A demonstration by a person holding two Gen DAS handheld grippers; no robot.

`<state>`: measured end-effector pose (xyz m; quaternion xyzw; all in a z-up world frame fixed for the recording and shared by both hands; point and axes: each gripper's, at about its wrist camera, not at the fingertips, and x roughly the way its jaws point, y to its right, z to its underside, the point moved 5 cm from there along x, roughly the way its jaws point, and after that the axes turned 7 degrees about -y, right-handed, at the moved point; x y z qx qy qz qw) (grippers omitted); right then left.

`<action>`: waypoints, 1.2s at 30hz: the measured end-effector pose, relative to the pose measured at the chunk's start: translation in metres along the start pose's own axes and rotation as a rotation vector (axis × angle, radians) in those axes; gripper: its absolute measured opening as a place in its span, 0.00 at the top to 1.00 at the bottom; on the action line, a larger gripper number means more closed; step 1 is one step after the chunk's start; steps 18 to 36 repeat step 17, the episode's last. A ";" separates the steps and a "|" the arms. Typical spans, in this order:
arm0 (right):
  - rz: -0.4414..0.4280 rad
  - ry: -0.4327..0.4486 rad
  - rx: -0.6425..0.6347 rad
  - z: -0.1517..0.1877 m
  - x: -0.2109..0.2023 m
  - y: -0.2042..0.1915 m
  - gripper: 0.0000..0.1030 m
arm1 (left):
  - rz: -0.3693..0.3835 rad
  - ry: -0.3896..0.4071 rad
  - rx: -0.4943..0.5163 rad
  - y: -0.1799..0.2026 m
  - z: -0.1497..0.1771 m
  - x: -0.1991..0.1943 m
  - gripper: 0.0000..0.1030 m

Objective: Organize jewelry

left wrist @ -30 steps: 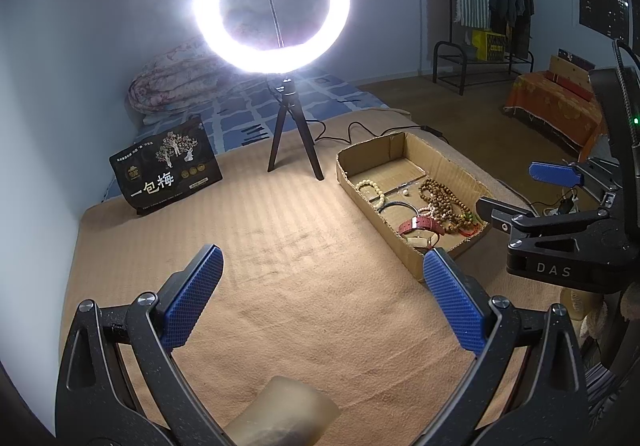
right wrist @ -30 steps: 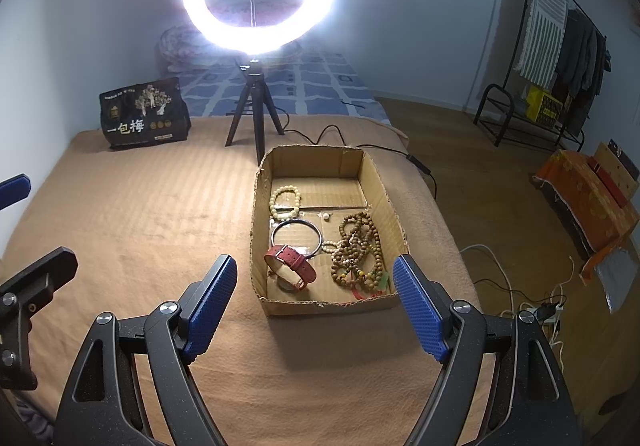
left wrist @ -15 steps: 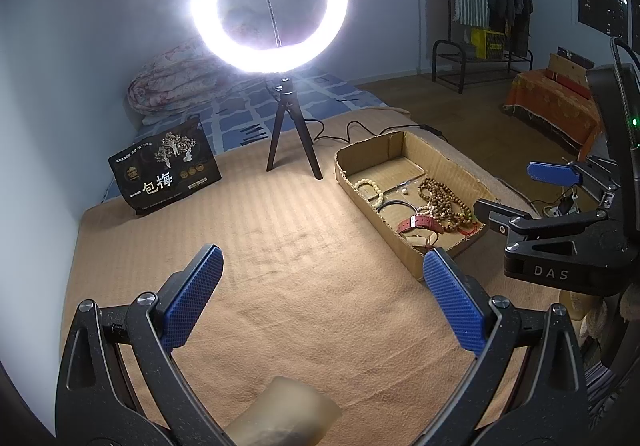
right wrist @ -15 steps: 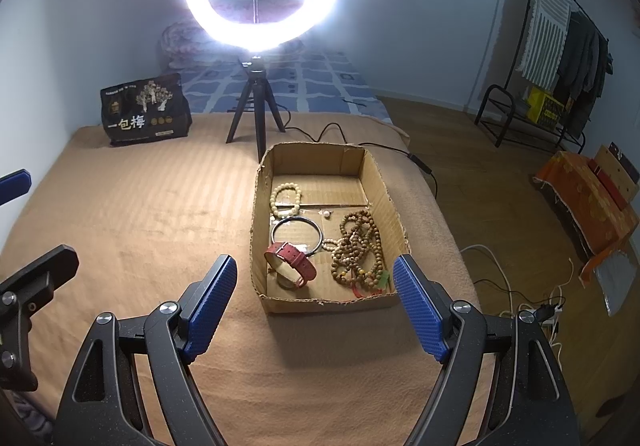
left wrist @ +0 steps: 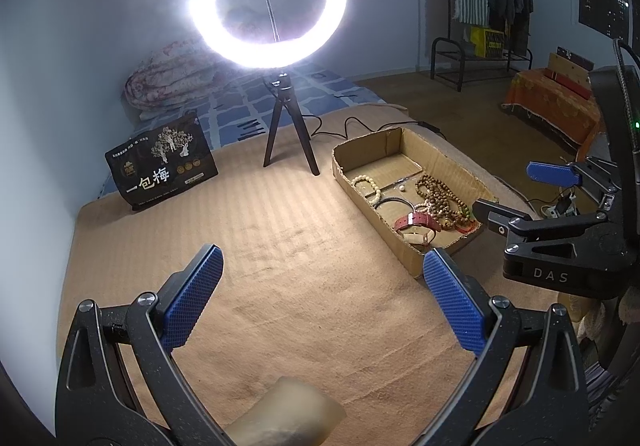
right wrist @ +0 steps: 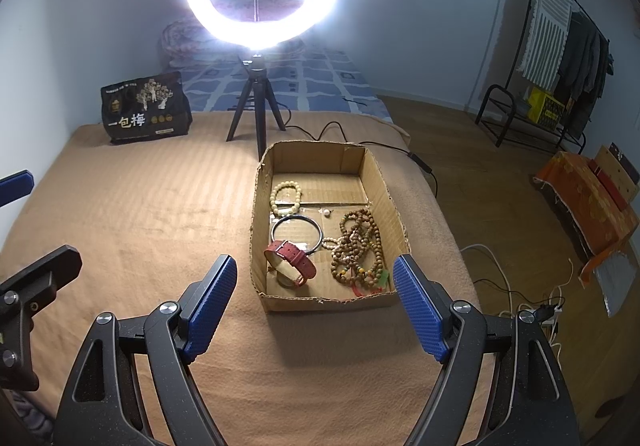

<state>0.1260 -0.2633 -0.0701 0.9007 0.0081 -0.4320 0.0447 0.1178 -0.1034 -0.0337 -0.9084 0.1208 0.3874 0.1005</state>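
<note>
A shallow cardboard box (right wrist: 400, 221) (left wrist: 348, 173) lies on the tan blanket. In it are a red-strap watch (right wrist: 291, 261) (left wrist: 416, 221), a dark bangle (right wrist: 296, 232), a cream bead bracelet (right wrist: 285, 197) (left wrist: 367, 185) and a heap of brown bead strands (right wrist: 358, 246) (left wrist: 440, 201). My right gripper (right wrist: 316, 306) is open and empty, just in front of the box's near wall. My left gripper (left wrist: 324, 298) is open and empty over bare blanket, left of the box. The right gripper also shows in the left wrist view (left wrist: 516, 189).
A lit ring light on a tripod (right wrist: 256, 117) stands behind the box. A black printed bag (right wrist: 146, 113) leans at the back left. Cables (right wrist: 500, 286) and a power strip lie on the floor to the right, beyond the bed's edge.
The right gripper has crept slightly forward towards the box. The left gripper has barely moved. Both stay open.
</note>
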 end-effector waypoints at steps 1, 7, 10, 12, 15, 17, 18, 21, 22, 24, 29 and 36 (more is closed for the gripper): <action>0.001 0.000 0.000 0.000 0.000 0.000 0.22 | 0.004 -0.003 -0.005 0.000 0.001 0.001 0.01; 0.000 -0.001 -0.001 0.000 0.000 0.000 0.22 | 0.020 -0.022 -0.039 -0.003 0.005 0.003 0.01; -0.001 -0.001 -0.005 0.002 0.000 -0.001 0.22 | 0.018 -0.023 -0.037 -0.004 0.004 0.002 0.01; -0.002 -0.002 -0.006 0.003 0.001 -0.001 0.22 | 0.016 -0.020 -0.033 -0.004 0.003 0.002 0.01; -0.003 -0.004 -0.010 0.004 0.002 -0.001 0.22 | 0.000 -0.002 -0.016 -0.004 0.002 -0.001 0.01; -0.004 -0.006 -0.013 0.005 0.001 -0.001 0.22 | -0.008 0.002 -0.018 -0.006 0.001 -0.002 0.01; -0.004 -0.006 -0.013 0.005 0.001 -0.001 0.22 | -0.008 0.002 -0.018 -0.006 0.001 -0.002 0.01; -0.004 -0.006 -0.013 0.005 0.001 -0.001 0.22 | -0.008 0.002 -0.018 -0.006 0.001 -0.002 0.01; -0.004 -0.006 -0.013 0.005 0.001 -0.001 0.22 | -0.008 0.002 -0.018 -0.006 0.001 -0.002 0.01; -0.004 -0.006 -0.013 0.005 0.001 -0.001 0.22 | -0.008 0.002 -0.018 -0.006 0.001 -0.002 0.01; -0.004 -0.006 -0.013 0.005 0.001 -0.001 0.22 | -0.008 0.002 -0.018 -0.006 0.001 -0.002 0.01; -0.004 -0.006 -0.013 0.005 0.001 -0.001 0.22 | -0.008 0.002 -0.018 -0.006 0.001 -0.002 0.01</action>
